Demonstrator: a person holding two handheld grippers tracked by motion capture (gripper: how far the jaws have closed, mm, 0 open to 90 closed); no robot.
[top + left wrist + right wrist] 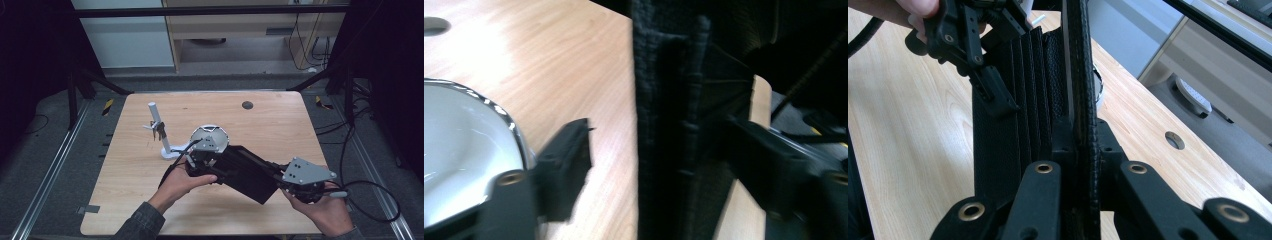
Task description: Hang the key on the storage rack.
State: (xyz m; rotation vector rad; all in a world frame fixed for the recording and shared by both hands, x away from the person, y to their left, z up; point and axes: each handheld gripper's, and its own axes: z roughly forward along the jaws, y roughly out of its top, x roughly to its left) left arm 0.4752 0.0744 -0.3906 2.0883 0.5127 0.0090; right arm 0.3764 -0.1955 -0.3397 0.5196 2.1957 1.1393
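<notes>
Black leather wallet [246, 172] is held above the wooden table [280, 125], between the two grippers, and it is not resting on the surface. The right gripper [1079, 150] is clamped on one edge of the wallet; in the right gripper view its jaws are seen pressed together on the textured cover, with the card slots fanned open to the left. The left gripper [202, 161] is placed at the other end. In the left gripper view its jaws are seen apart, one on each side of the wallet's edge, and the pads are not pressed on it. Behind the left gripper a white round bowl [212, 136] is seen on the table, and near it a white stand [159, 131] with a small tool hung on it.
</notes>
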